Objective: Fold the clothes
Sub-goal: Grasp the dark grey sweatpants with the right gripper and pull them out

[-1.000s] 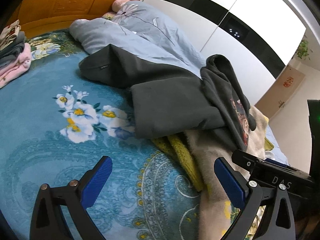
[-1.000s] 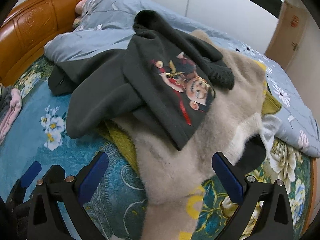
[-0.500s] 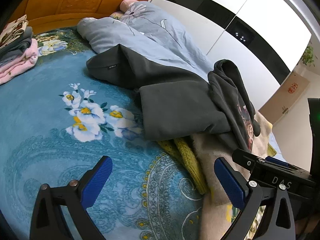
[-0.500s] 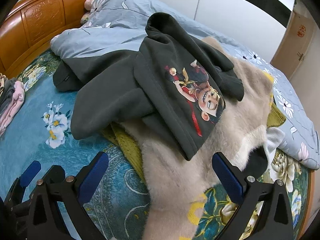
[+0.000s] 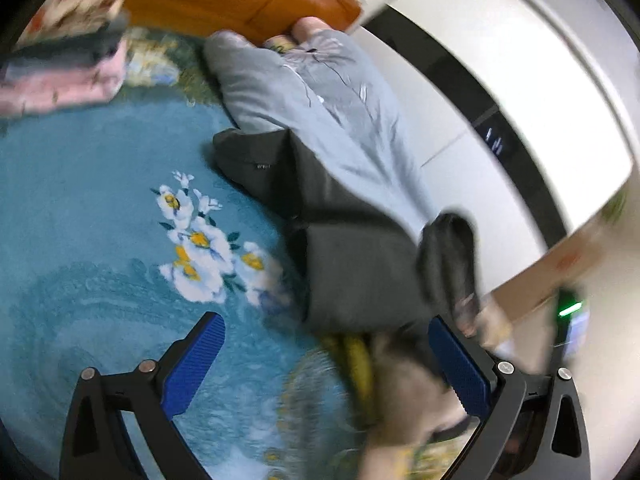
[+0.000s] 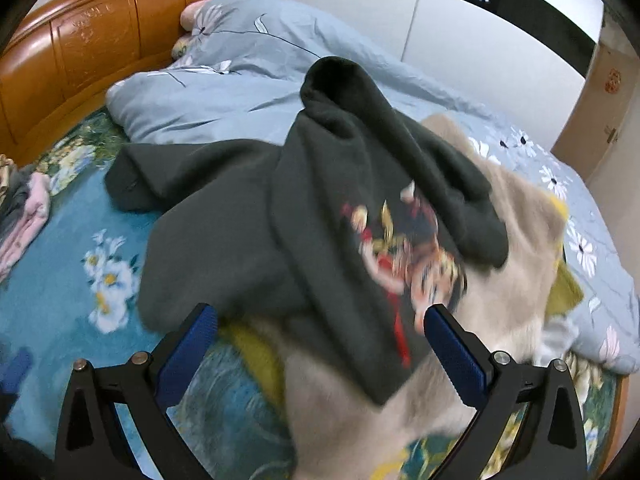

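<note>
Both grippers wide open: left gripper (image 5: 326, 364) and right gripper (image 6: 320, 356) low in frame, holding nothing.

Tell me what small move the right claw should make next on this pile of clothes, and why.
Probably ease the right claw forward and close on the dark cartoon-print sweatshirt. It lies on top of the beige fleece, its hem sits between the open jaws, and neither claw holds anything yet.

From my remote station I can read no text. The dark grey garment (image 5: 280, 168) carries a tiny pale label near its edge, too small and blurred to make out. The red emblem on the door (image 6: 612, 76) looks like a character, but I cannot read it. The dark sweatshirt (image 6: 360, 200) carries only a cartoon picture.
</note>
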The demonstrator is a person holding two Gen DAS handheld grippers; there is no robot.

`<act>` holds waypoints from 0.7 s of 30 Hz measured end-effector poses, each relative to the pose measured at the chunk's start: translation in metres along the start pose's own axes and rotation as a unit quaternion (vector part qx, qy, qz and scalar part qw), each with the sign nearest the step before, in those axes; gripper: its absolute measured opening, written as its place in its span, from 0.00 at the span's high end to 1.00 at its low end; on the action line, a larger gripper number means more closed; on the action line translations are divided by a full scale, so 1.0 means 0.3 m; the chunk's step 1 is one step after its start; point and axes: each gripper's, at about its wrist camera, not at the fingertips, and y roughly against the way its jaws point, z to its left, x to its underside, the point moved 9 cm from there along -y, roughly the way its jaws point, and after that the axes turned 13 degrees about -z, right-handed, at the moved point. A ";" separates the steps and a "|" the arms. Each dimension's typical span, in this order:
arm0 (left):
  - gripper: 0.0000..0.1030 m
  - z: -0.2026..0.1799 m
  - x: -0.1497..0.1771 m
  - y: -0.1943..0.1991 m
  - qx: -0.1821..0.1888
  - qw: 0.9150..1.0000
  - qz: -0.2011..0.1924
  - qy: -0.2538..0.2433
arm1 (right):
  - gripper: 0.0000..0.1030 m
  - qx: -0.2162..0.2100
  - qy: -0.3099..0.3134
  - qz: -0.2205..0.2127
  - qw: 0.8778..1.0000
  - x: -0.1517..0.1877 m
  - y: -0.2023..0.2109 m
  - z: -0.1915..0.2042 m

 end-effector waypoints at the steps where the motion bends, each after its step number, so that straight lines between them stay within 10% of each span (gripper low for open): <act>1: 0.00 0.010 -0.027 0.015 0.002 1.000 -0.004 0.008 | 0.00 0.004 0.007 0.008 1.000 -0.004 -0.024 0.000; 5: 0.00 0.048 -0.134 0.074 0.011 0.999 -0.019 0.040 | 0.07 0.018 0.027 0.050 0.998 0.008 -0.104 0.000; 7: 0.00 0.068 -0.188 0.104 0.016 0.998 -0.027 0.056 | 0.40 0.028 0.037 0.069 0.997 0.022 -0.123 -0.011; 12: 0.00 0.100 -0.214 0.134 0.015 0.997 -0.029 0.066 | 0.80 0.004 0.040 0.081 0.996 0.006 -0.078 0.007; 21: 0.00 0.117 -0.220 0.197 0.032 0.995 -0.033 0.091 | 0.91 -0.224 -0.074 0.079 0.969 -0.117 0.191 0.262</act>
